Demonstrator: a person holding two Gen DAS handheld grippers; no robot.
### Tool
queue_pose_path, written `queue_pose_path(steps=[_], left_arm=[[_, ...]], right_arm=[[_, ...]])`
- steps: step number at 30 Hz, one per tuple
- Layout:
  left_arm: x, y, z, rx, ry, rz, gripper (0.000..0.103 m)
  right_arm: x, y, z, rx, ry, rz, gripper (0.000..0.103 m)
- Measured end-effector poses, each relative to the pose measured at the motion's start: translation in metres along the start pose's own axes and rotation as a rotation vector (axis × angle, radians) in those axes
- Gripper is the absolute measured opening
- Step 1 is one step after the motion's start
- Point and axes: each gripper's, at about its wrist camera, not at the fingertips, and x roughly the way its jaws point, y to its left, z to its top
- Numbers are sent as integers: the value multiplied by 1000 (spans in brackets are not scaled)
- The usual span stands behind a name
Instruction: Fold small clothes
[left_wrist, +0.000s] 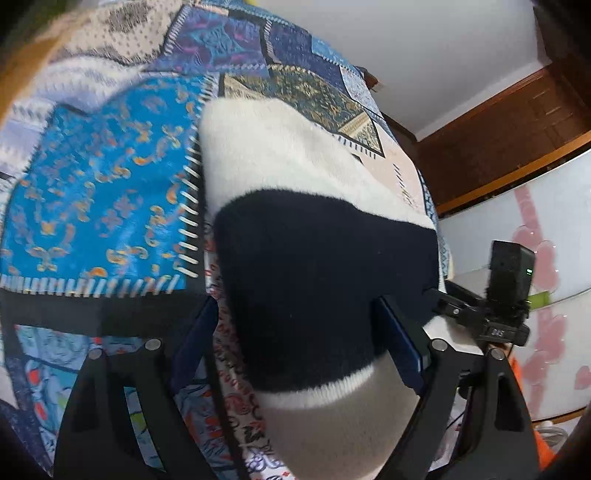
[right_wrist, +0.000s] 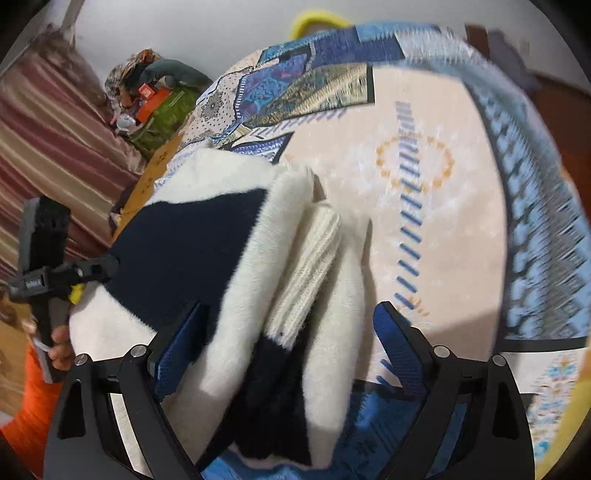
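Note:
A fluffy white and navy garment (left_wrist: 314, 258) lies on a patchwork blanket (left_wrist: 99, 192). In the left wrist view my left gripper (left_wrist: 295, 325) is open, its blue pads either side of the garment's navy band, the cloth lying between the fingers. In the right wrist view the same garment (right_wrist: 229, 266) is bunched in folds, with a ribbed cream cuff (right_wrist: 314, 258) showing. My right gripper (right_wrist: 291, 325) is open, with the folded edge lying between its fingers. The other gripper (right_wrist: 48, 266) shows at the left, touching the garment's far side.
The blanket (right_wrist: 424, 177) covers a bed. Striped curtains (right_wrist: 44, 140) and a cluttered green-covered stand (right_wrist: 159, 107) are at the far left. A wooden door frame (left_wrist: 498, 122) and a white panel with pink shapes (left_wrist: 535, 240) are beside the bed.

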Motion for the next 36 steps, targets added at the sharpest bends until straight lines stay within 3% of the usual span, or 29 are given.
queue_pose_path(steps=[4,7,12,14,20,25,29,36], left_arm=[[12,1,2,-27,38,-52,87],[12,-2,2,-28,31,-52,84],[-5,-19,-1,43,-20,-24,69],[-19,-30,-4,83,-50,-25,60],[-72,-61,-14,207,-169,51,54],[-128,-61,-14,230,-290,85,54],[-162,-41,-8,191,-347,108,54],[-158,19,1,95,-326,138,54]], right_arm=[[9,-2,-1,32,20,61,91],[8,5,-1,17,20,78,78],[-6,17,2,-19,6,80,43],[-15,28,2,-50,-17,67,39],[-38,77,7,-169,-99,58,37],[-51,123,17,-240,-177,90,37],[-43,150,30,-231,-199,150,37],[19,180,36,-254,-104,166,37]])
